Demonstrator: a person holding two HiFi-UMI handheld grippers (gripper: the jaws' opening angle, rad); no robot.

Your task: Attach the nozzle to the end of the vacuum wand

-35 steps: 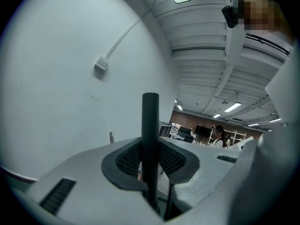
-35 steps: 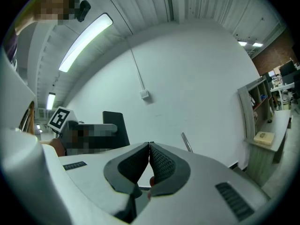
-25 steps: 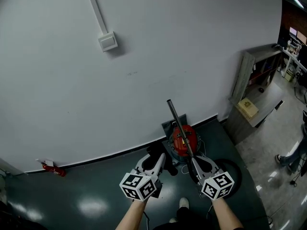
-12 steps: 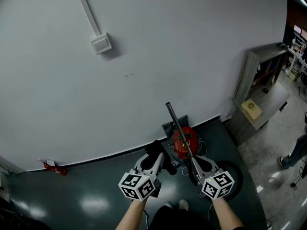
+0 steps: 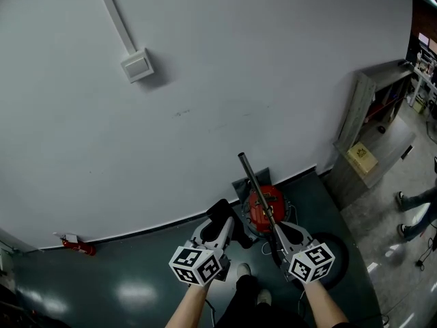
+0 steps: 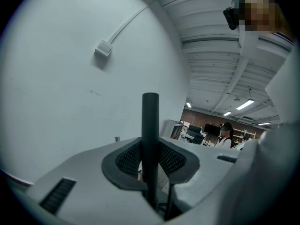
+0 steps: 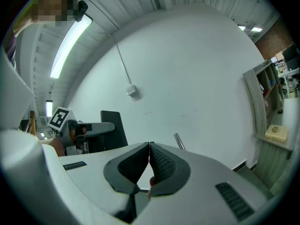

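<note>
**Nozzle in my left, wand end bare**

My left gripper [image 6: 150, 157] is clamped on the black nozzle [image 6: 150, 121]. The nozzle stands upright between the pads, with its top well clear of them. To its right, the metal wand [image 5: 254, 183] rises at a slant from the red vacuum [image 5: 263, 205]. The vacuum sits on the floor [image 5: 136, 258] at the foot of the wall [image 5: 239, 80]. The wand's upper end carries nothing and is apart from the nozzle. My right gripper [image 7: 149, 149] is beside the wand's lower part, jaws together, with nothing between them that I can see.

As I judge it, the step in hand is bringing the nozzle to that bare end. To do it well, I should tilt the nozzle to match the wand's slant, so the two line up before they touch. Then I should push straight along the wand rather than across it, because a sideways shove could swing the tube away. My right gripper would help most by opening and taking the wand below its end to steady it. I cannot tell which end of the nozzle is the socket.
</note>
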